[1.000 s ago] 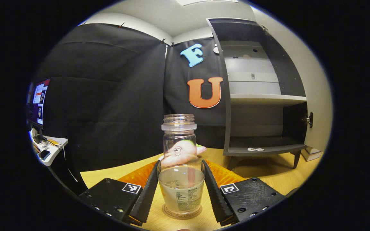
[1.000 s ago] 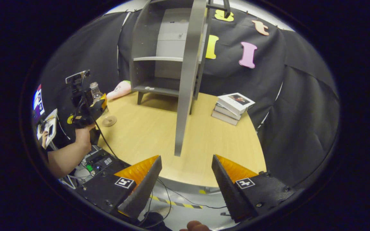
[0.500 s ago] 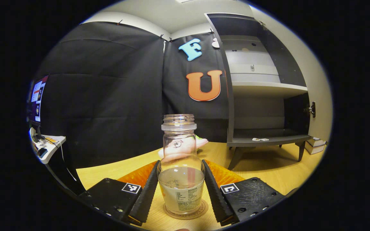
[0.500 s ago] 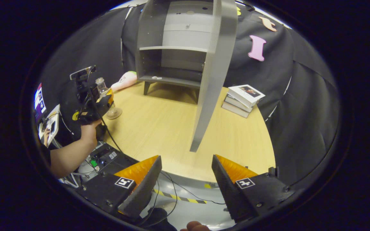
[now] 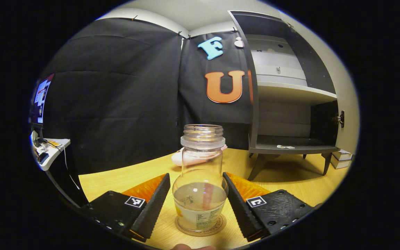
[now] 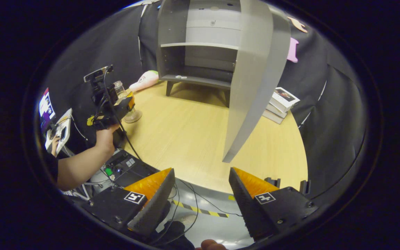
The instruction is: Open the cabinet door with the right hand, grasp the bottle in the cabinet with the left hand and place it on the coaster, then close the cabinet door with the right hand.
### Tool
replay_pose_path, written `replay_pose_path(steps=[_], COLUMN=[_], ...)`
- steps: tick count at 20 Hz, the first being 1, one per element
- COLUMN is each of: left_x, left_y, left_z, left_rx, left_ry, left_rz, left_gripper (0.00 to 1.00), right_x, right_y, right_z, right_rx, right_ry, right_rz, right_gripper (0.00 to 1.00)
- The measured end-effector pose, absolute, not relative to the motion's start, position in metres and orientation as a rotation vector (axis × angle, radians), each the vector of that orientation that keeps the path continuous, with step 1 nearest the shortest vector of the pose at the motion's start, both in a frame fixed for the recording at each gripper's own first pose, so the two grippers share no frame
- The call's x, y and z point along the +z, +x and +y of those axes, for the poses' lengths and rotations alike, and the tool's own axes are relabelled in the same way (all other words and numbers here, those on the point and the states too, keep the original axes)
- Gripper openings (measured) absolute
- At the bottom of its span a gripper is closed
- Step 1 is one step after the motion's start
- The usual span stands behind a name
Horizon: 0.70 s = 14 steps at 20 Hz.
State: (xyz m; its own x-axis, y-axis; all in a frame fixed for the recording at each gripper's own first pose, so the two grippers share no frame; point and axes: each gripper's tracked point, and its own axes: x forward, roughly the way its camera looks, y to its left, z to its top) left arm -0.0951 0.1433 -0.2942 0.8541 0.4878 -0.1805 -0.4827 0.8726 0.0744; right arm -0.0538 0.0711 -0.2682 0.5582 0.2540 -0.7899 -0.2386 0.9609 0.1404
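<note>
In the left gripper view, the left hand-held gripper (image 5: 196, 205) is standing released, its 2 fingers (image 5: 151, 208) flanking the bottle (image 5: 200, 180) with a visible gap on each side. The clear, capless bottle, partly filled with pale liquid, is sitting upright on the round coaster (image 5: 200, 227) near the desk's (image 5: 290, 180) front edge. Behind it a pink plush toy (image 5: 186, 158) is lying on the desk. The grey cabinet (image 5: 290, 104) is standing open toward the desk's far right.

In the right gripper view, the right hand-held gripper (image 6: 201, 201) is hovering off the desk's near edge, fingers spread wide and grasping nothing. The cabinet door (image 6: 255, 76) is hanging open ahead. A stack of books (image 6: 280, 104) is resting by the right edge. A person's hand (image 6: 105, 137) is holding the left hand-held gripper (image 6: 125, 102) around the bottle (image 6: 119, 88) at the left edge.
</note>
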Motion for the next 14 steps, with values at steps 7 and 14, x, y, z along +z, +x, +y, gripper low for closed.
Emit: replay_pose_path(steps=[7, 14], left_x=[-0.286, -0.230], left_y=[-0.104, -0.108], left_z=[0.148, 0.129], left_rx=[0.530, 0.488], left_ry=[0.006, 0.047], left_rz=[0.208, 0.174], left_gripper=[0.96, 0.95], right_x=[-0.266, -0.246], right_y=[-0.049, -0.035], right_z=[0.061, 0.046], right_rx=[0.291, 0.272], right_ry=[-0.013, -0.003], right_rz=[0.925, 0.830], right_gripper=[1.00, 1.00])
